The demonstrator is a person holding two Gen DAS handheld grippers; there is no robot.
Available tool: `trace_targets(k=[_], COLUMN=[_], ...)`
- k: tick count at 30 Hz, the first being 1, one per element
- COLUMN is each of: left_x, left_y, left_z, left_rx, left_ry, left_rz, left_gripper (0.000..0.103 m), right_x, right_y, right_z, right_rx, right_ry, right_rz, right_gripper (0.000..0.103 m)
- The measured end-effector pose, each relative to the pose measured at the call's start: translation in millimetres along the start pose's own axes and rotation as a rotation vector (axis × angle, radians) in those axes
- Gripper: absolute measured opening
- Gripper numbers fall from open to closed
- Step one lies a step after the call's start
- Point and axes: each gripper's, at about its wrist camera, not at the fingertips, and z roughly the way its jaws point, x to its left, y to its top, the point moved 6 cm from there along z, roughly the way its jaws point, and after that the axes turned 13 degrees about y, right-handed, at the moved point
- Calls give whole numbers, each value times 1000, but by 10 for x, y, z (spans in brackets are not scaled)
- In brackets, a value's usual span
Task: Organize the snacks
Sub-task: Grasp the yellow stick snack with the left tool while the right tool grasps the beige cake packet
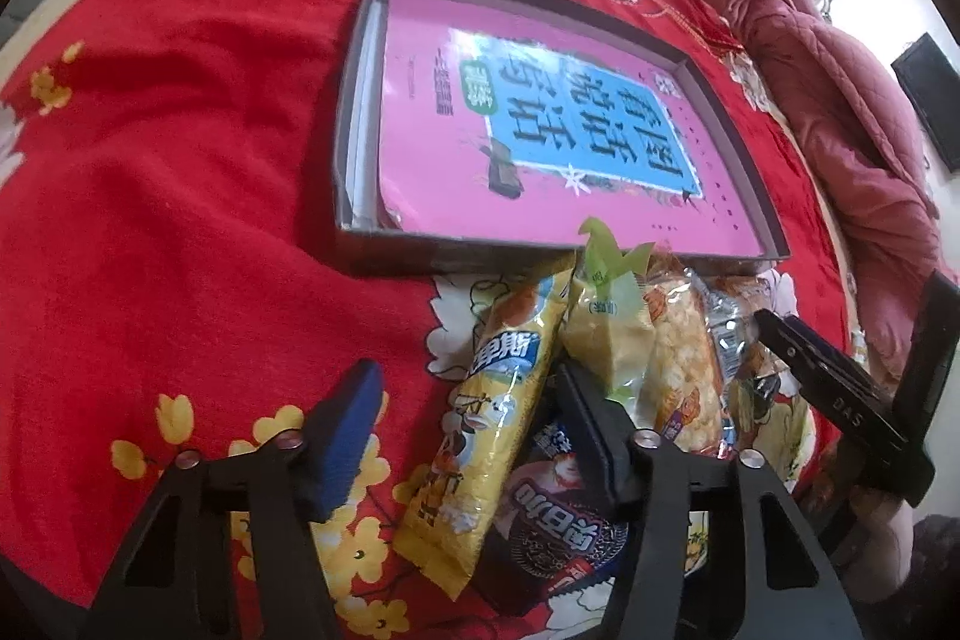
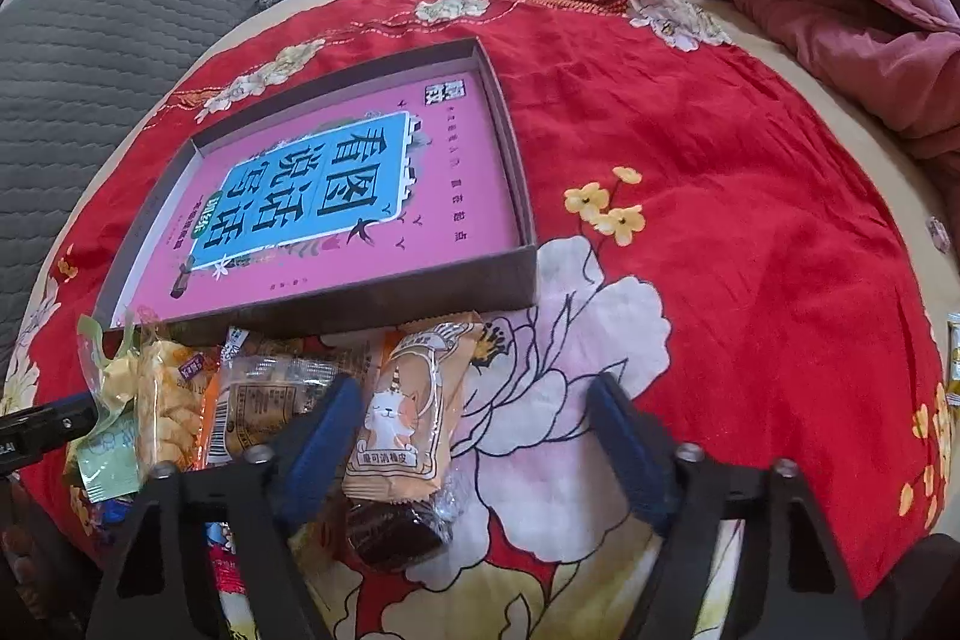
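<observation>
— Yellow foil first: what sits between my left fingers?

— I see the yellow popcorn packet (image 1: pixel 480 436) lying lengthwise between the pads of the left gripper (image 1: pixel 474 418), on top of a dark cookie packet (image 1: pixel 540 514). The jaws stand half-wide, no pad pressing it.

— And my right side?

— My right gripper (image 2: pixel 474 436) straddles the orange cat-print packet (image 2: pixel 414 412); the left pad is just beside its edge, the right pad well apart over the white flower. A dark round cake in clear wrap (image 2: pixel 396 526) lies nearer.

— Where are the other snacks?

— I see a rice-cracker packet (image 2: pixel 171 412) and a clear-wrapped pastry (image 2: pixel 264 400) left of it, all on the red floral bedspread (image 2: pixel 750 196), near the shallow box (image 2: pixel 420 292) holding a pink book (image 2: pixel 360 232).
</observation>
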Motion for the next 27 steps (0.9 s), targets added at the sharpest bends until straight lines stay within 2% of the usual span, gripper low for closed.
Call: trace_targets(k=[5, 8, 10, 15, 27], left_x=[44, 8, -15, -21, 11], left_y=[0, -2, -3, -1, 25], left_z=[36, 46, 59, 55, -186], left_rx=[9, 7, 10, 6, -48], left_ry=[-18, -30, -46, -81, -95], left_rz=[-13, -3, 1, -10, -27], left_gripper=[56, 45, 35, 24, 20], right_x=[69, 79, 97, 50, -50], right_y=[-3, 4, 9, 23, 84], right_z=[46, 97, 109, 74, -164], right_rx=[15, 27, 27, 16, -49], right_ry=[32, 47, 70, 127, 292], right_rz=[-24, -26, -28, 19, 138], right_gripper=[54, 44, 32, 29, 28])
